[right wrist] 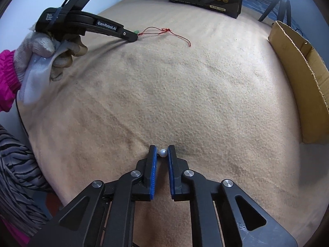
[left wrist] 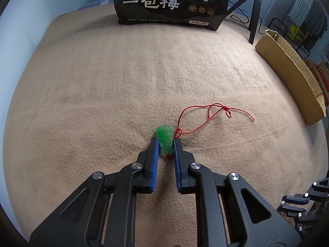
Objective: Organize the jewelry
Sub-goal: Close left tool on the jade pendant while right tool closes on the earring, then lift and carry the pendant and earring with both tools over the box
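Observation:
A green jade pendant [left wrist: 164, 138] on a red cord [left wrist: 205, 113] lies on the tan blanket [left wrist: 102, 82]. My left gripper [left wrist: 166, 142] is shut on the pendant, with its blue pads against both sides of it. The cord trails away to the right with a knot in it. In the right wrist view, a small white pearl [right wrist: 163, 153] sits between the tips of my right gripper [right wrist: 162, 148], which is shut on it just above the blanket. The left gripper [right wrist: 131, 36] shows there at the far left, held by a gloved hand [right wrist: 45, 45], with the red cord [right wrist: 164, 30] beside its tip.
A black snack bag [left wrist: 170, 2] stands at the far edge of the blanket. An open cardboard box [left wrist: 287, 72] lies along the right side. A black tripod [left wrist: 255, 16] stands behind it. A pink sleeve [right wrist: 6, 78] is at the left.

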Available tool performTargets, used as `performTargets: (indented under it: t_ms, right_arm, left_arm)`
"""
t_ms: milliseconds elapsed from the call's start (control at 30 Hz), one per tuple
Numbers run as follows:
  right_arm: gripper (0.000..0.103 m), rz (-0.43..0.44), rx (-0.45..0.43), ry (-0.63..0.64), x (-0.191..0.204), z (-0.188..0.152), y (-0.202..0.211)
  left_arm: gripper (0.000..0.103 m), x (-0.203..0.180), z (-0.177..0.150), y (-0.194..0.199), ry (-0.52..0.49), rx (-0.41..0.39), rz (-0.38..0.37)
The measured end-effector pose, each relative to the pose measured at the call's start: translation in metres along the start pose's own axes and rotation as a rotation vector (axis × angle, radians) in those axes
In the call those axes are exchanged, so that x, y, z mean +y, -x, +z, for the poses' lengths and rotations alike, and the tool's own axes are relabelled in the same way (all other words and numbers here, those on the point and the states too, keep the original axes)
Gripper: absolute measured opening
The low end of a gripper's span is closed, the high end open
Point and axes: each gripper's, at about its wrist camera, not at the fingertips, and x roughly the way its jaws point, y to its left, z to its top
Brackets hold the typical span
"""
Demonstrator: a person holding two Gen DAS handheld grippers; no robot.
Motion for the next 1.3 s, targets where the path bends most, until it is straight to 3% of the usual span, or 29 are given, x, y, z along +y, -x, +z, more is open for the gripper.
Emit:
performTargets:
  t_ms: [600,933,1300]
  right_arm:
    - [0.009,-0.004,-0.181,-0.087,-0.025,0.019,0.054]
    - [0.009,-0.034,-0.265,-0.139,-0.049,0.031,0.089]
    - [0.009,-0.098,-0.332,-0.213,-0.092,0.035,0.123]
  left_arm:
    - [0.012,-0.004,0.022,0.057,0.085,-0.151,-0.116]
    - [0.012,-0.028,0.036,0.087,0.060,-0.233,-0.168]
    - [0.012,-0.079,0.059,0.110,-0.019,-0.309,-0.232]
